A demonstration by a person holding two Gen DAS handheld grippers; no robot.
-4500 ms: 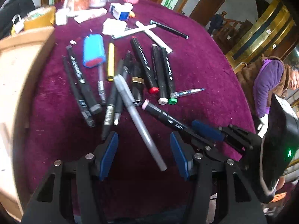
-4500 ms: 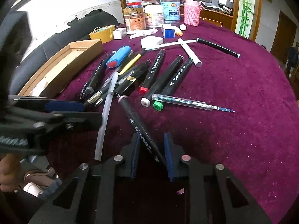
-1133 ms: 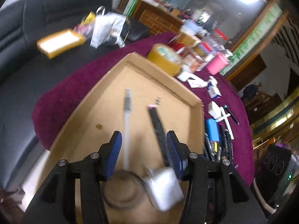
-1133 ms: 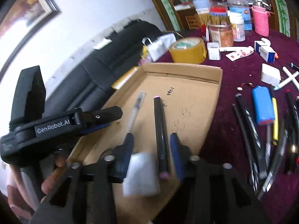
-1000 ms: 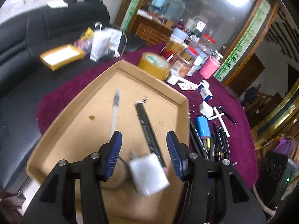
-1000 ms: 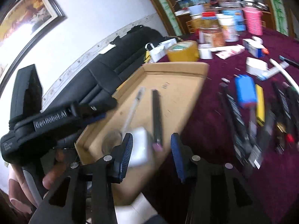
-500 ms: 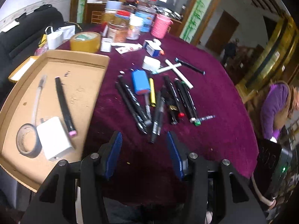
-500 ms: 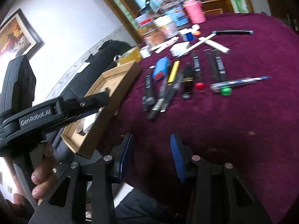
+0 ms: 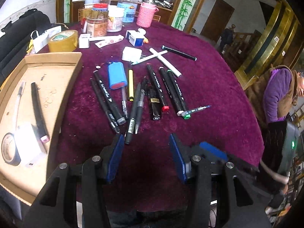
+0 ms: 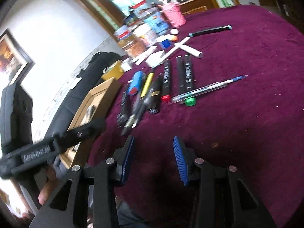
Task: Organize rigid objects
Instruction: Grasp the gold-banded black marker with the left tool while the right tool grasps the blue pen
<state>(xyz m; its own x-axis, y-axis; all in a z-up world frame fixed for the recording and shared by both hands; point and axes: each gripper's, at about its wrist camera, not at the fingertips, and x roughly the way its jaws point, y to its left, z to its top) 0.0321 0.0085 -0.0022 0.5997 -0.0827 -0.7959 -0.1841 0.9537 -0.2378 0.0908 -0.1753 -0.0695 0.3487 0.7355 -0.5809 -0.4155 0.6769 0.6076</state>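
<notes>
Several pens and markers [image 9: 136,96] lie in a loose pile on the purple tablecloth, with a blue battery pack [image 9: 116,76] among them; the pile also shows in the right wrist view [image 10: 152,91]. A cardboard tray [image 9: 57,87] at the left holds a clear pen [image 9: 18,100], a black marker [image 9: 39,110], a white charger [image 9: 29,144] and a tape roll [image 9: 8,153]. My left gripper [image 9: 145,152] is open and empty, just short of the pile. My right gripper [image 10: 153,153] is open and empty over bare cloth near the table's front edge.
Jars, a pink cup [image 9: 146,16], a yellow tape roll [image 9: 62,40], small boxes and a white adapter [image 9: 132,54] stand at the table's back. A black sofa [image 9: 17,36] lies beyond the tray. A person in purple [image 9: 279,93] stands at the right.
Both grippers have left the tray, where the clear pen and black marker now lie, and swung back over the table towards the pile. Both are open and empty.
</notes>
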